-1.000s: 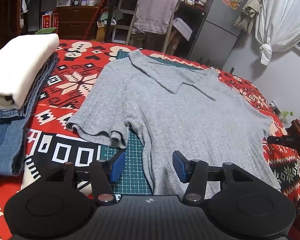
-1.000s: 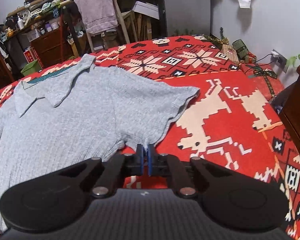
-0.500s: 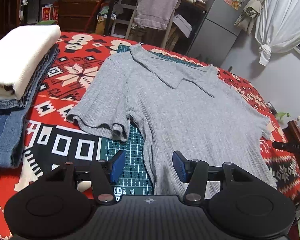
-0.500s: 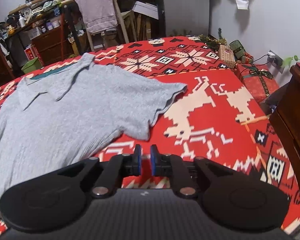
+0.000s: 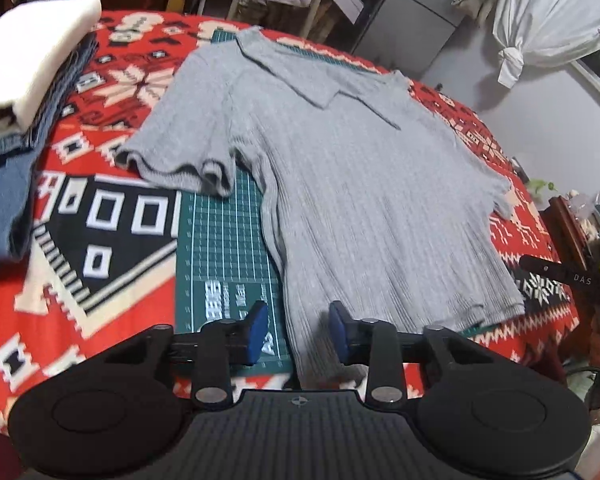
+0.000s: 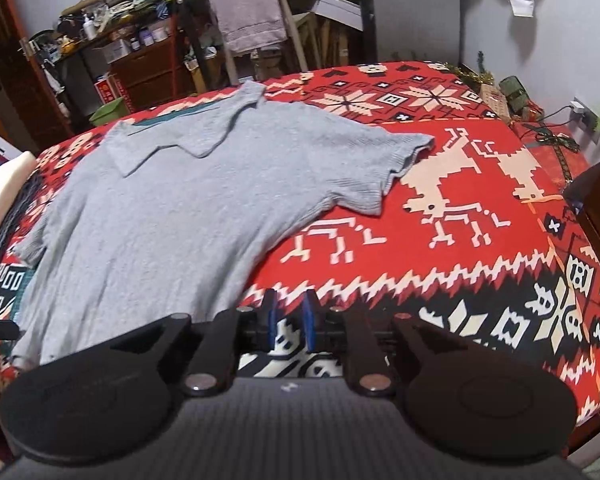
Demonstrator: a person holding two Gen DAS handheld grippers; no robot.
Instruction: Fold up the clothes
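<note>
The right gripper (image 6: pixel 288 316) has let the grey shirt (image 6: pixel 172 208) go and backed off, slightly parted. Left gripper (image 5: pixel 296 334) spread, empty. Snagging one hem layer would skew any fold.

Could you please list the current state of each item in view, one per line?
Grey polo shirt: spread flat, face up, unfolded, not gripped.
Left gripper: open, fingers either side of the shirt's hem corner.
Right gripper: slightly open, empty, off the shirt.
White garment: folded, stacked on top.
Jeans: folded, under the white garment.
Green cutting mat: lying flat, partly covered by the shirt.
</note>
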